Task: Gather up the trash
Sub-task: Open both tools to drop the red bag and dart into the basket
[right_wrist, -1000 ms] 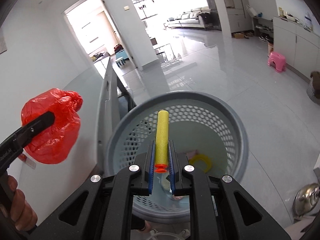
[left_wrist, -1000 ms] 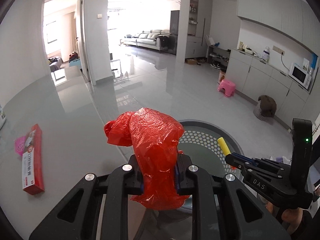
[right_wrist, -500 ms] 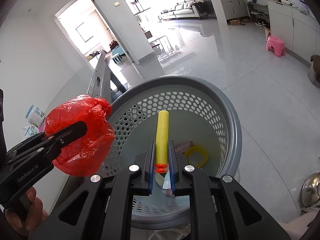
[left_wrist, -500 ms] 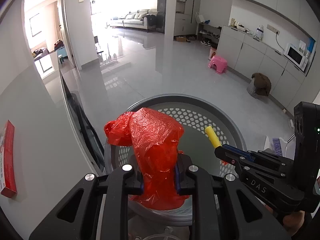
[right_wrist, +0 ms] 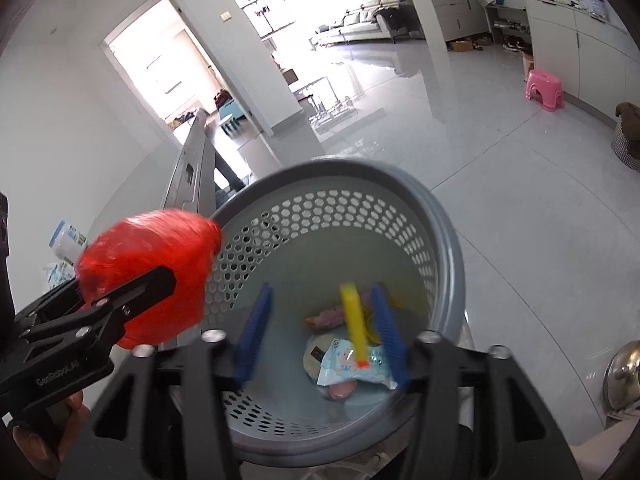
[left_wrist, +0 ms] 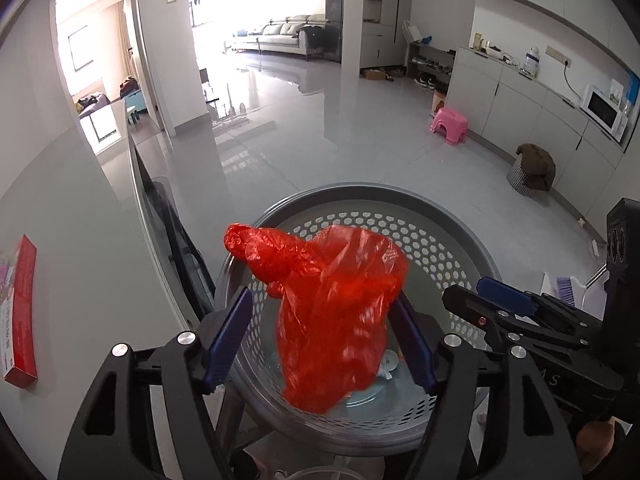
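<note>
Trash basket (right_wrist: 448, 240), frame centre, takes both loads: my left claw (left_wrist: 320, 336) has just sprung wide, red bag (left_wrist: 332, 312) dropping at lower centre; my right claw (right_wrist: 320, 332), wide too, sheds the yellow foam stick (right_wrist: 354, 320).

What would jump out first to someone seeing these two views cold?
The crumpled red plastic bag fills the middle of the left wrist view, loose between the open left gripper fingers above the grey perforated basket. In the right wrist view, a blurred yellow foam stick sits between the open right gripper fingers, over wrappers in the basket.
</note>
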A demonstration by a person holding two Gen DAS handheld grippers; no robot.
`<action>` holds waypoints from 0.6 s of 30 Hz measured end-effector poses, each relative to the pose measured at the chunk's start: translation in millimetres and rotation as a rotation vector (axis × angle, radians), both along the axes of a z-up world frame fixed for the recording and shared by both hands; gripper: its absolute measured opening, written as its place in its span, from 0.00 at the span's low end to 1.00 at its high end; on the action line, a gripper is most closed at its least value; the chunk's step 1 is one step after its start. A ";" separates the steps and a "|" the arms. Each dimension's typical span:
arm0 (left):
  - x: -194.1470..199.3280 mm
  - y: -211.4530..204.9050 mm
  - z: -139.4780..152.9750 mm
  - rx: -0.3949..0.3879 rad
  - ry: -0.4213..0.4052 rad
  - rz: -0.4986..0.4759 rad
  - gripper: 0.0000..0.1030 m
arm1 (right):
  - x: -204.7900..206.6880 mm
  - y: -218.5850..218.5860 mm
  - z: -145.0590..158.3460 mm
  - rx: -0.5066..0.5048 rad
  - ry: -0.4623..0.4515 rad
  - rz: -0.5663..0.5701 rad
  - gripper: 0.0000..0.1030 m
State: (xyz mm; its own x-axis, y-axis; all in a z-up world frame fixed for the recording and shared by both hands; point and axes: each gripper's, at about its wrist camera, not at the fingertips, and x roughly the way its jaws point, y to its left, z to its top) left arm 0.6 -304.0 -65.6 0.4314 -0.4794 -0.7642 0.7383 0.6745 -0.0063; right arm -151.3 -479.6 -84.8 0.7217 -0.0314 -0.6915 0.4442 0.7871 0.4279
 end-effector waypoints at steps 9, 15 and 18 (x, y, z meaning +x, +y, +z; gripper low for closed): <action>-2.6 8.9 1.4 0.003 0.007 0.019 0.73 | -5.2 2.6 3.4 0.006 0.003 0.009 0.52; -3.0 15.2 6.4 -0.009 0.014 0.031 0.74 | -8.7 4.7 14.0 -0.009 -0.006 0.004 0.52; -5.6 20.2 13.2 -0.024 0.003 0.034 0.77 | -14.8 6.7 22.1 -0.020 -0.023 -0.002 0.56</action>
State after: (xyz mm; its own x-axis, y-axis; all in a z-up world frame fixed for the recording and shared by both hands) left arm -5.0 -283.7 -52.4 0.4454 -0.4831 -0.7538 0.7151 0.6985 -0.0252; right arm -166.1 -472.9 -62.7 0.7373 -0.0464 -0.6740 0.4358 0.7950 0.4220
